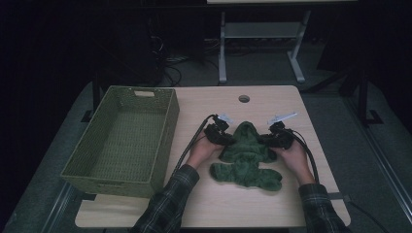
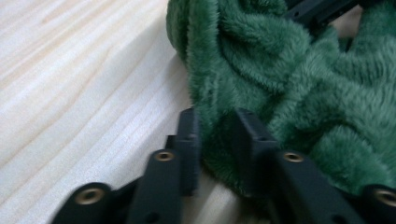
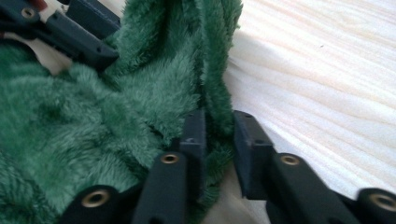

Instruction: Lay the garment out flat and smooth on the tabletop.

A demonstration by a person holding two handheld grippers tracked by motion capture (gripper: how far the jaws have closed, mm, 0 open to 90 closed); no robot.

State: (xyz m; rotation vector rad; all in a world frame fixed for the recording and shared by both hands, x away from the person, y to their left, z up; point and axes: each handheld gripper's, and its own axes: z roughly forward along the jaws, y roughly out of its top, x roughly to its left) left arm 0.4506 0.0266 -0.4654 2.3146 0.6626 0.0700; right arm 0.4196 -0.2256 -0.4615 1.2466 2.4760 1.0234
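A dark green fuzzy cloth (image 1: 248, 158) lies bunched on the light wooden table (image 1: 272, 104), a little right of centre. My left gripper (image 1: 224, 140) is at the cloth's left edge and my right gripper (image 1: 273, 141) at its right edge, each held in a hand. In the left gripper view the black jaws (image 2: 217, 122) pinch a fold of the cloth (image 2: 280, 70), with the right gripper (image 2: 317, 10) beyond. In the right gripper view the jaws (image 3: 219, 123) pinch the cloth's edge (image 3: 140, 93), with the left gripper (image 3: 79, 32) at the far side.
A green woven basket (image 1: 107, 183) stands on the table's left side, with nothing inside it. A round cable hole (image 1: 244, 98) is near the table's far edge. A metal table frame (image 1: 262, 43) stands on the dark floor behind.
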